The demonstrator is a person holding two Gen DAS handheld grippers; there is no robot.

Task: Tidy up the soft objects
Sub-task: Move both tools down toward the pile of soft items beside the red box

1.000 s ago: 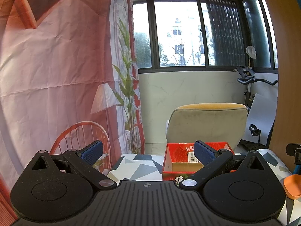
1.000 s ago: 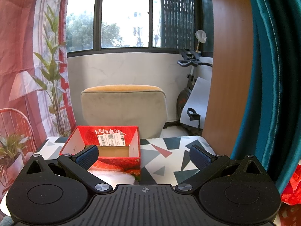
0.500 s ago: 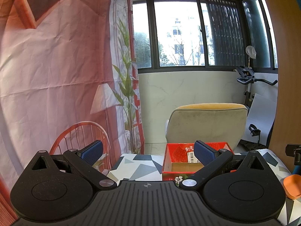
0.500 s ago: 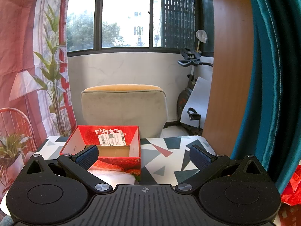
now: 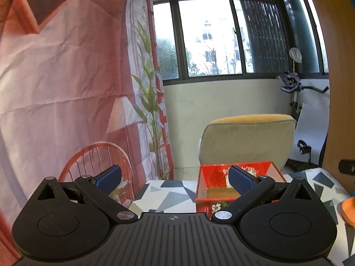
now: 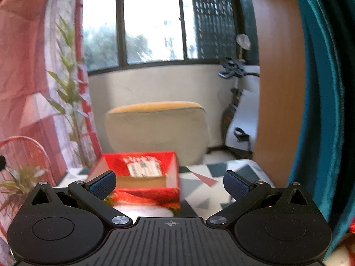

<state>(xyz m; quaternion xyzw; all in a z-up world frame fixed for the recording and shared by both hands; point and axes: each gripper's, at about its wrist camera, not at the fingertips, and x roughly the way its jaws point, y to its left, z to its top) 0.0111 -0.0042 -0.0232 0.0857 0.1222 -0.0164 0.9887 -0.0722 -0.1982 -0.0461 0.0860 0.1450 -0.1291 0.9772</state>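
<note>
Both grippers empty, box waiting, nothing sorted yet.

From the left: your left gripper (image 5: 175, 178) hung above the patterned desk (image 5: 168, 196) with its jaws spread wide and nothing between them. The red strawberry box (image 5: 275, 169) sat just ahead toward the right, and no soft object showed inside it. Your right gripper (image 6: 169, 182) was likewise wide and empty, facing the same box (image 6: 173, 173). An orange item (image 5: 348, 210) lay at the desk's right edge, too cropped to identify. I judged the organizing barely begun; every pick was left.
</note>
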